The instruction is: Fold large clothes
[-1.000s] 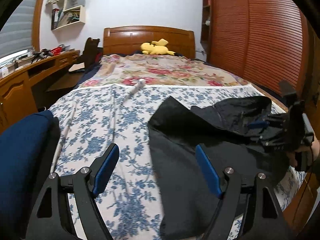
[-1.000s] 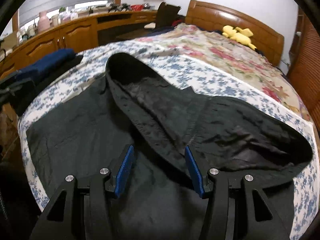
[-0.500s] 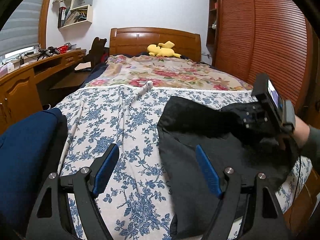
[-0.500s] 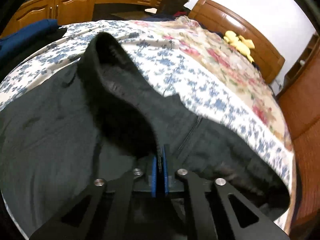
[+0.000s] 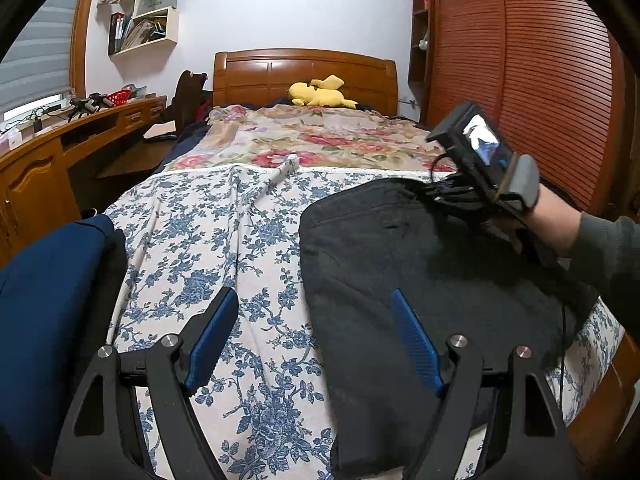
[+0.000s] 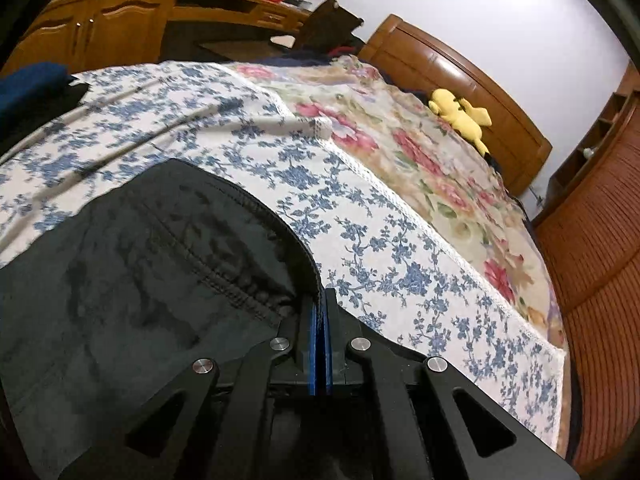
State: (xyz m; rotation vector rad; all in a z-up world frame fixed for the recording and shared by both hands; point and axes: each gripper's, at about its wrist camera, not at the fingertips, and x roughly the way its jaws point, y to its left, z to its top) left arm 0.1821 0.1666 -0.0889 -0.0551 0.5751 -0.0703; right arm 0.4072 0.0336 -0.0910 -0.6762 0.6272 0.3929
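A black garment lies on the right half of the bed, spread over the blue-flowered sheet. In the left wrist view its long axis runs from the foot of the bed toward the headboard, with a straight hemmed edge across its far end, parallel to the line where the blue-flowered sheet meets the red-flowered cover. Its left edge runs roughly down the middle of the bed; its near end hangs over the foot.

The right gripper has its jaws pressed together on the garment's far right corner, where a gathered, stitched hem curves into the blue pads. In the left wrist view the same gripper sits at that corner, carried by the person's right hand in a dark sleeve, a small lit screen on its back. Fabric at that corner rises slightly off the sheet toward the jaws.

The left gripper is near the foot of the bed with its jaws wide apart and nothing between them; the left finger is over bare sheet, the right finger over the black cloth near its left edge.

A folded dark-blue item lies at the left foot corner of the bed. A yellow plush toy rests against the headboard. A wooden desk runs along the left wall, wall shelves above it, and a slatted wooden wardrobe stands on the right.
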